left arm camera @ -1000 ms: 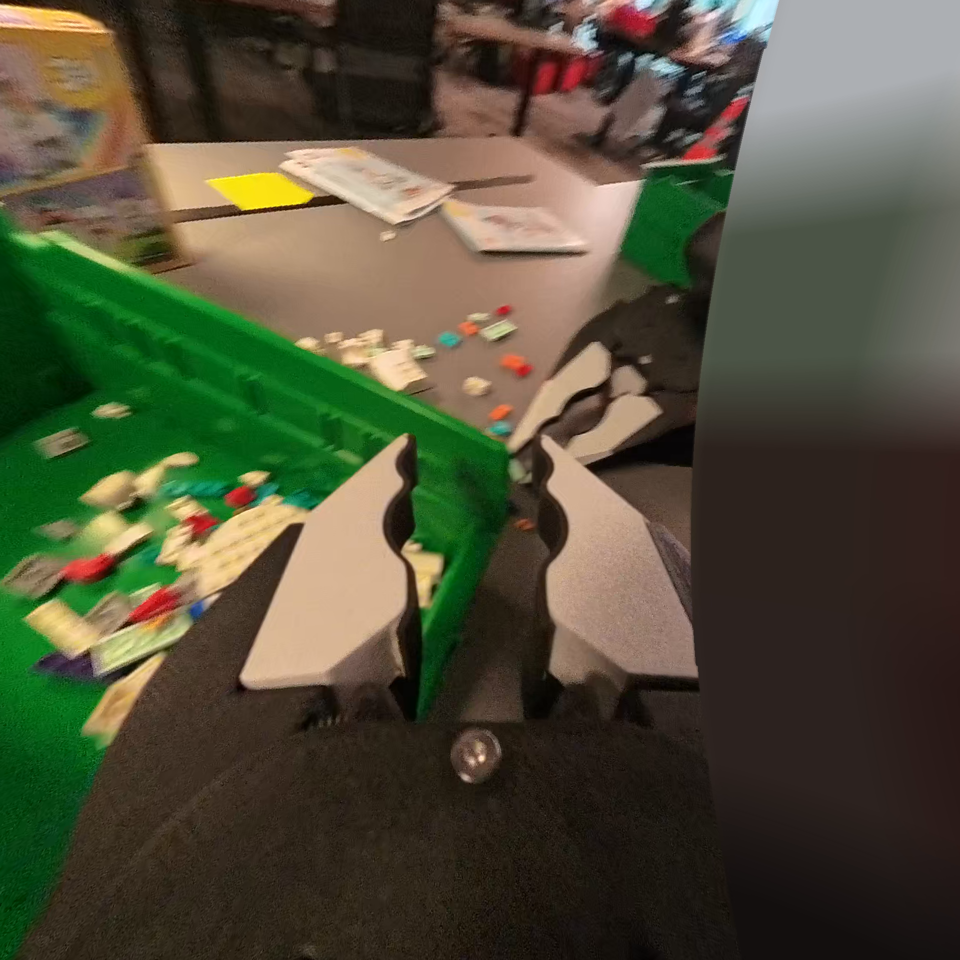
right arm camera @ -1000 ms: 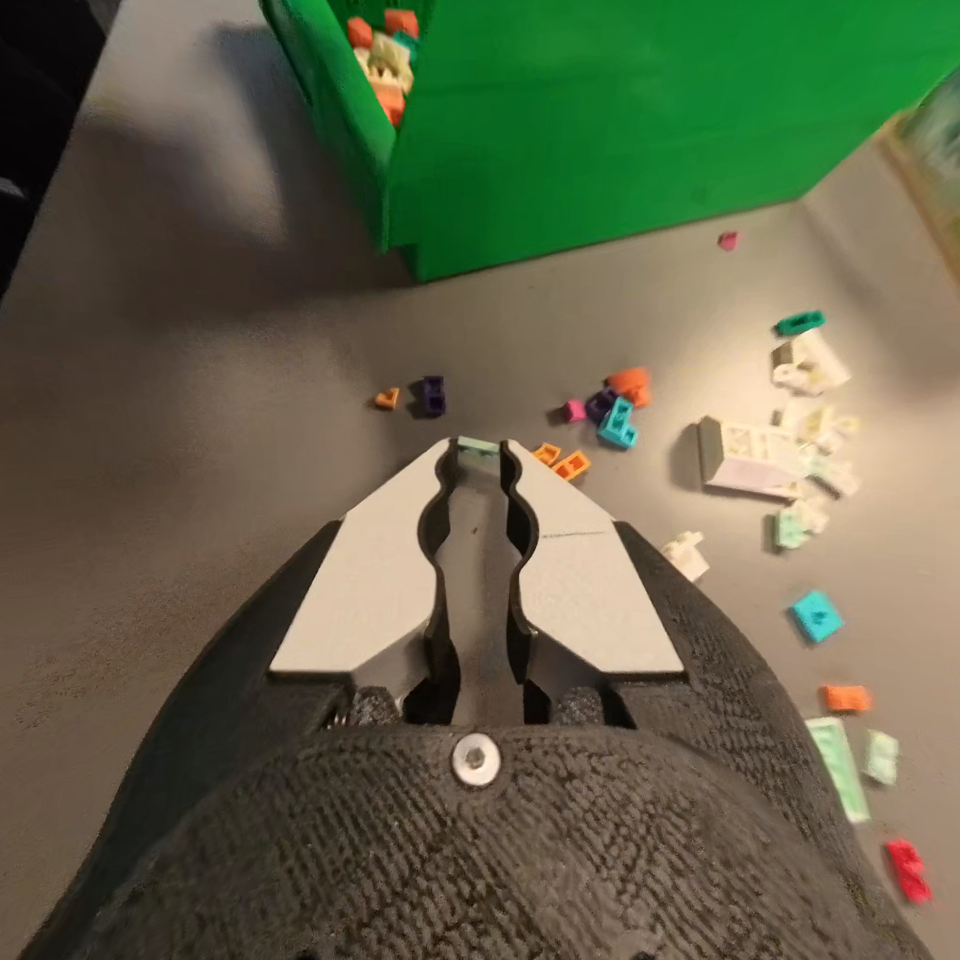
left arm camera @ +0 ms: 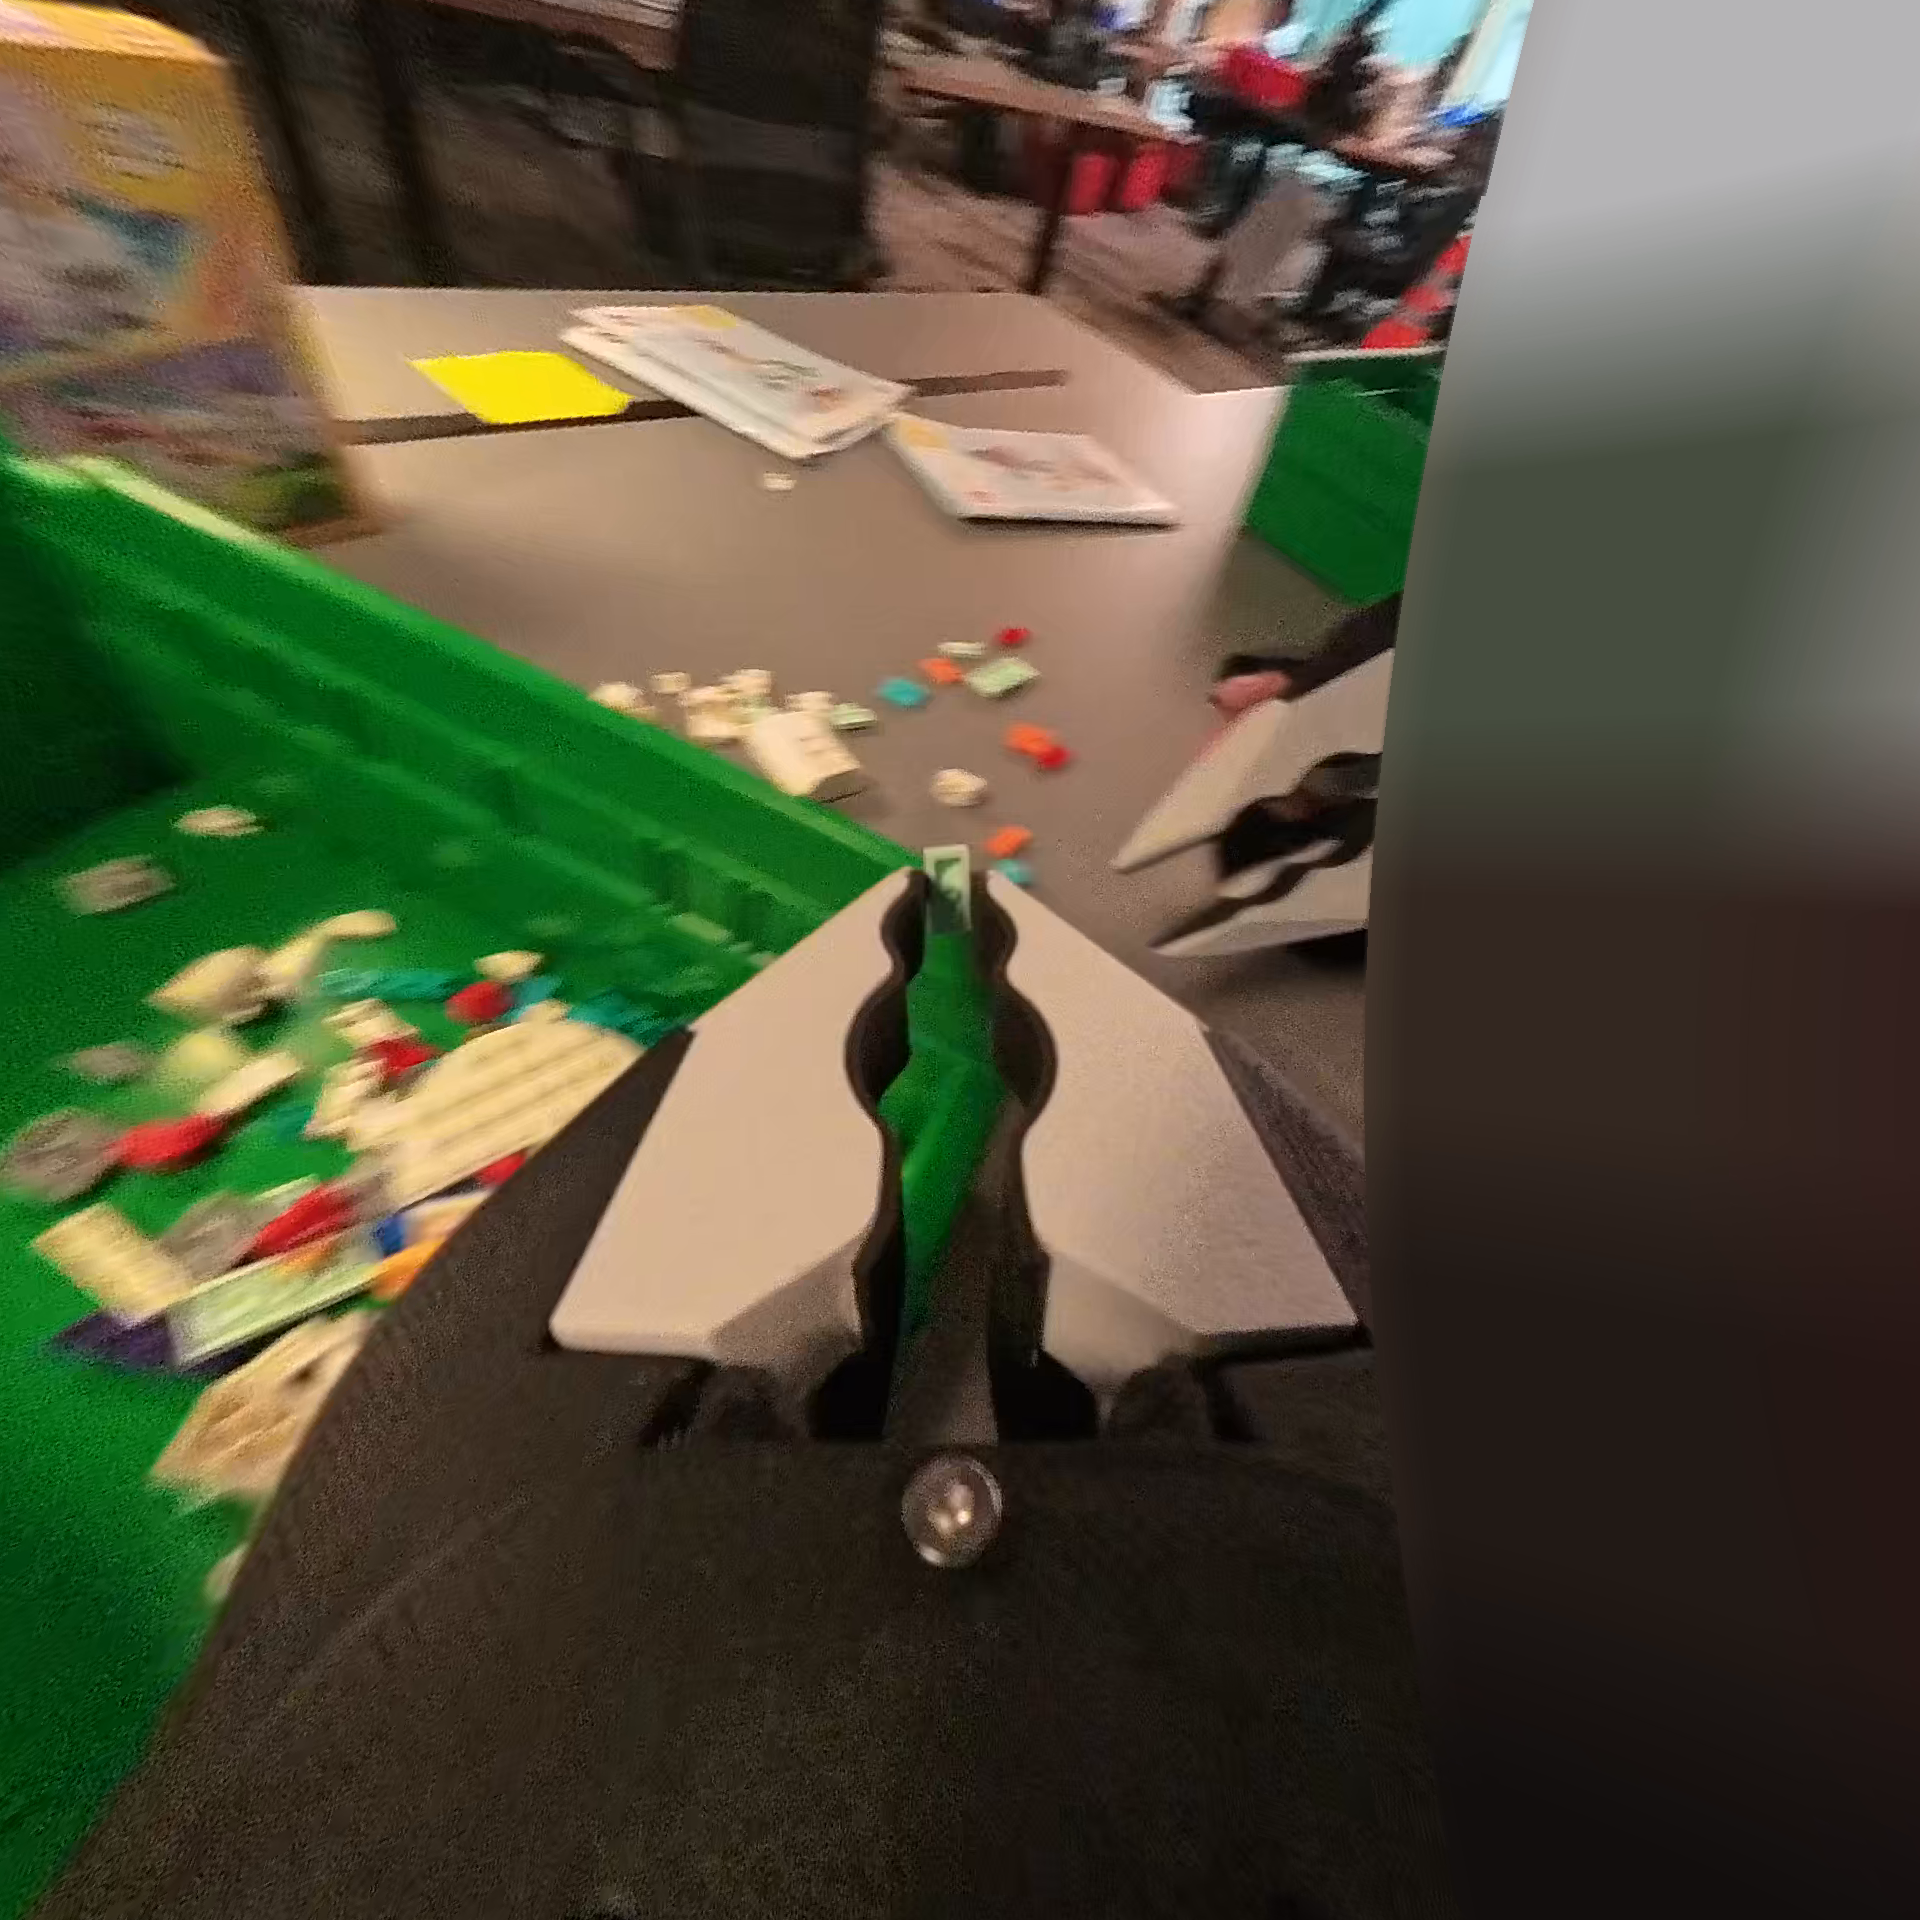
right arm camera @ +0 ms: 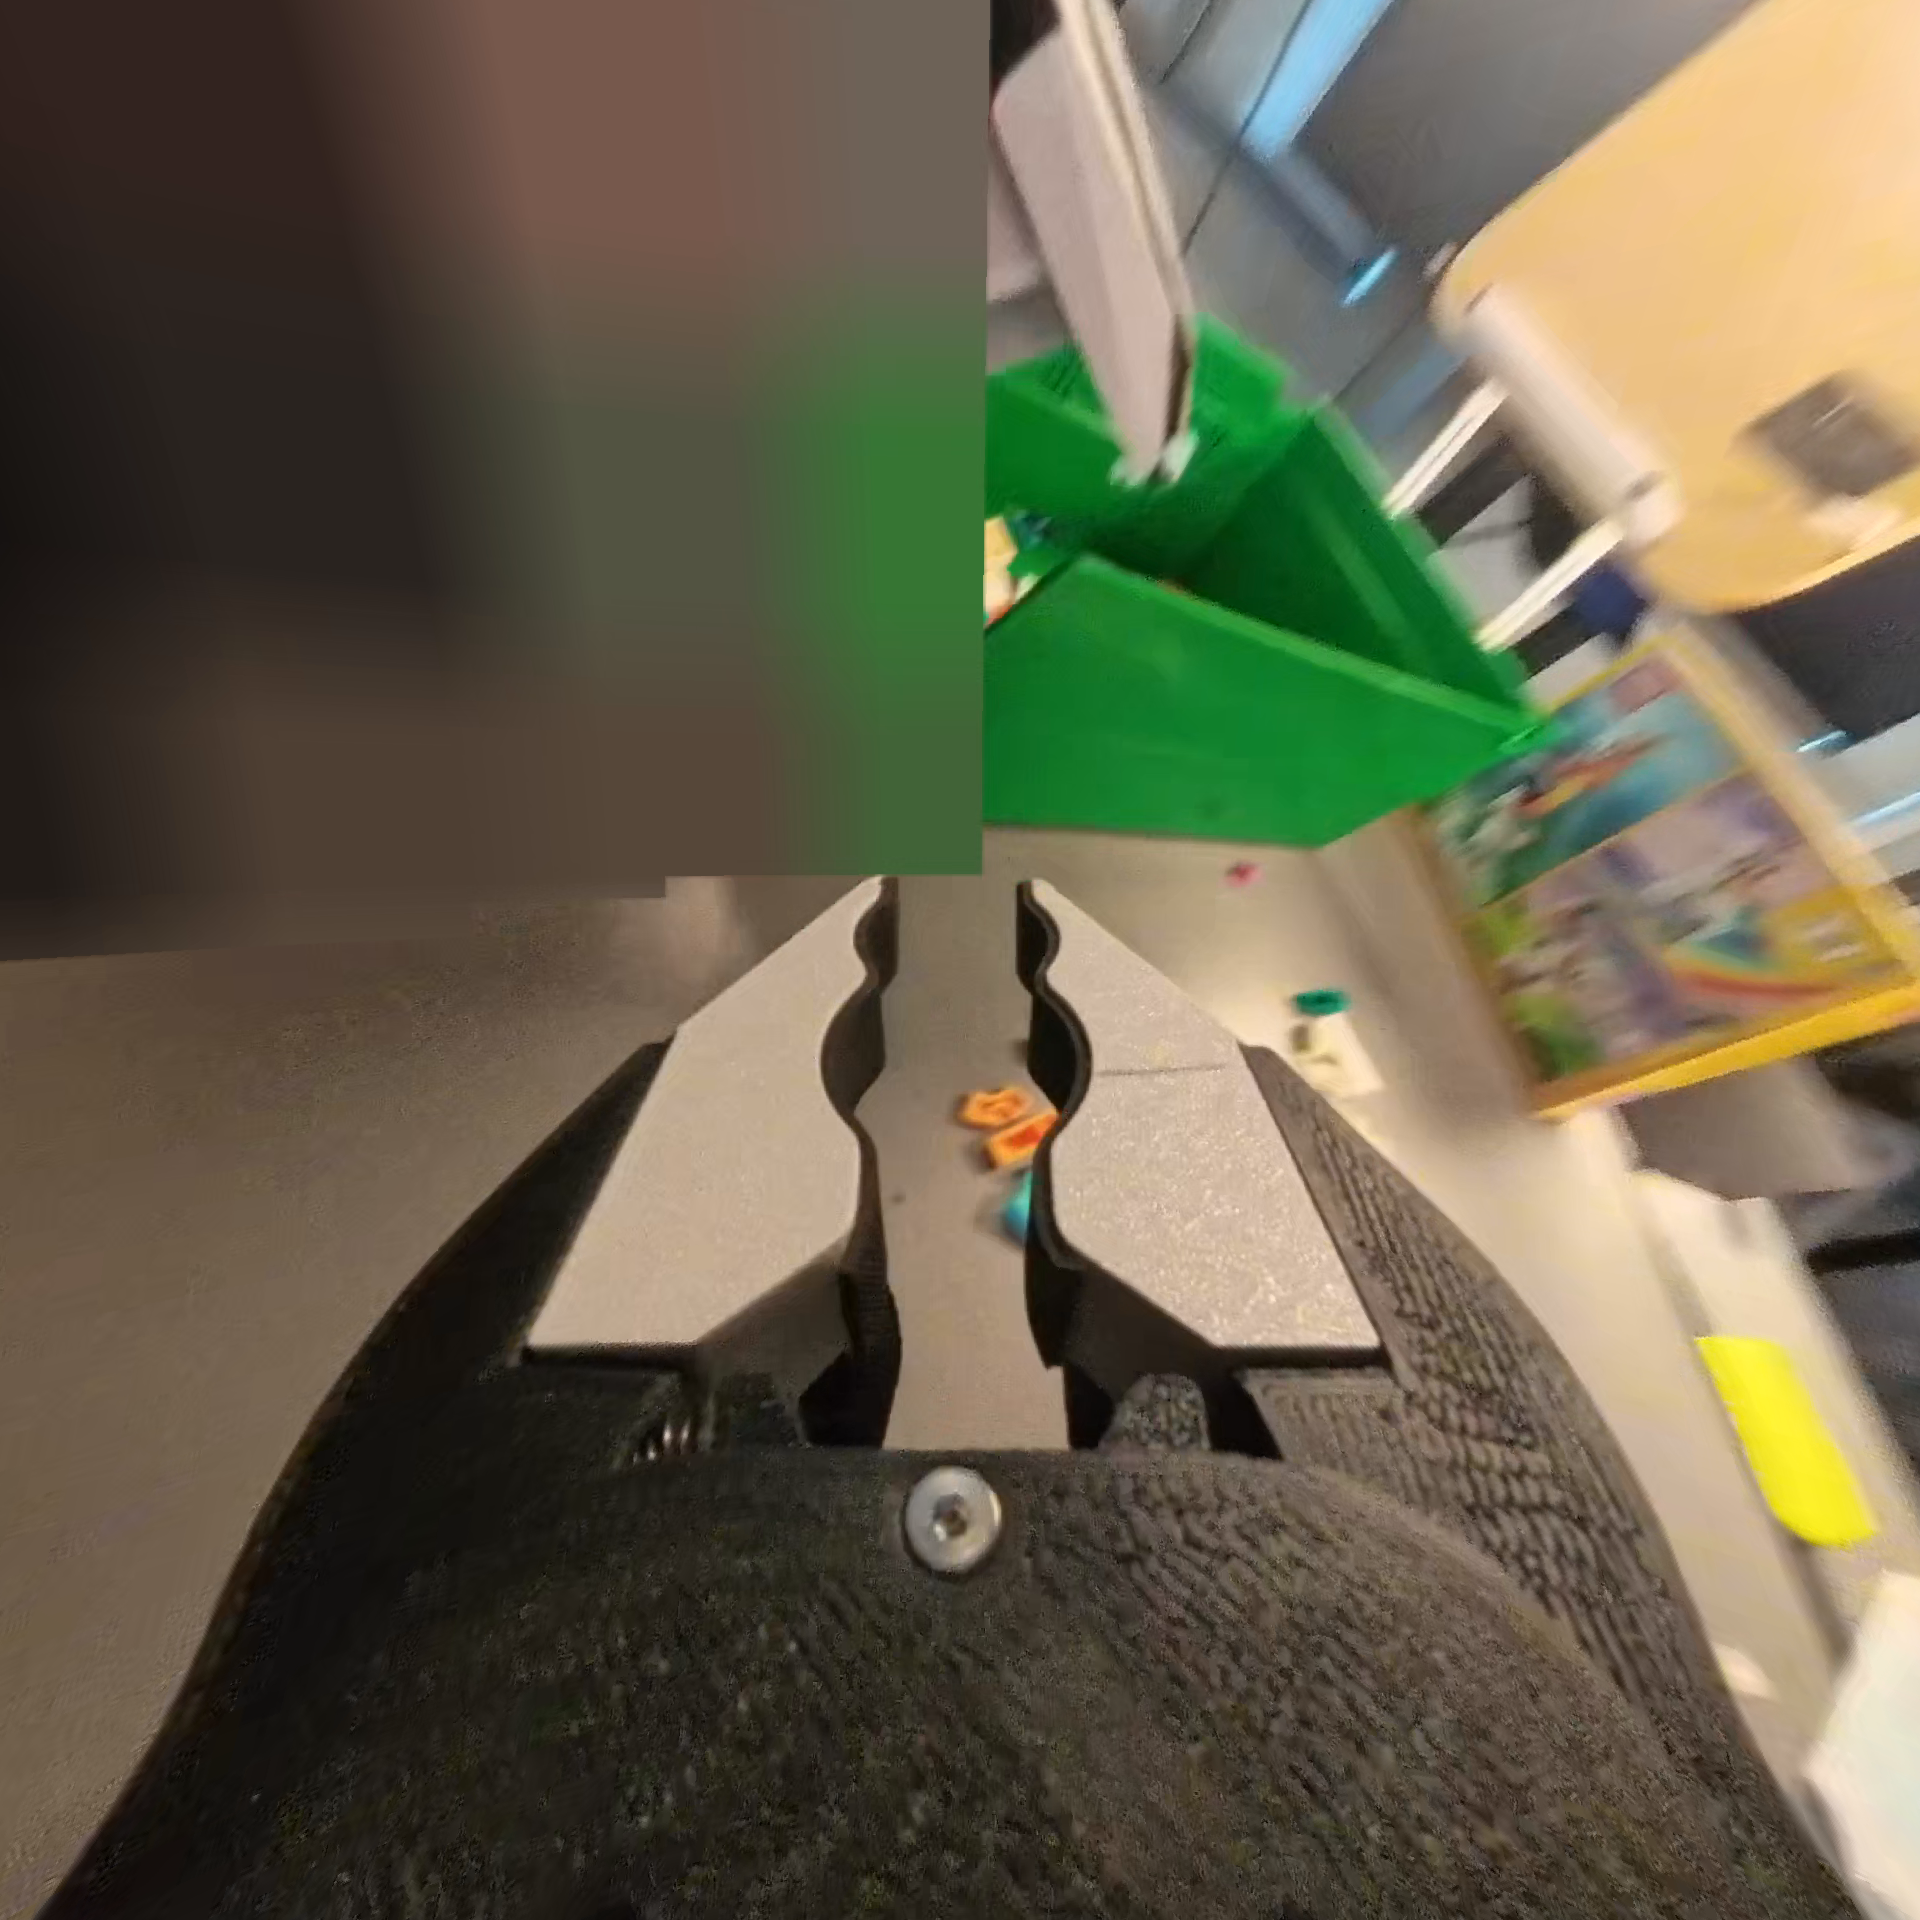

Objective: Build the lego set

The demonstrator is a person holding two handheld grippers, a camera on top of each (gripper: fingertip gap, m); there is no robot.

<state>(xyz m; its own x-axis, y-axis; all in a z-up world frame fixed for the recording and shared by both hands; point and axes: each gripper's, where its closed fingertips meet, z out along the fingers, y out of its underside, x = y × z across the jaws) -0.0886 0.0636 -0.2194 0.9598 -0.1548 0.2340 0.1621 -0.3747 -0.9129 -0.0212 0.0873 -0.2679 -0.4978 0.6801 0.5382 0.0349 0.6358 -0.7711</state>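
Left claw (left arm camera: 948, 883) pinching small pale brick (left arm camera: 948, 881) over green bin (left arm camera: 436, 717).

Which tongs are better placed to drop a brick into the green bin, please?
Left: the left tongs are shut on a pale brick at the bin rim; the right tongs are open, empty, over the table.

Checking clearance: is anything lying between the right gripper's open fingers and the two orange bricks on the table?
Nothing visible does. The right gripper is open, and the orange bricks lie on the table, seen through its gap. A teal brick sits beside them, partly hidden by one finger.
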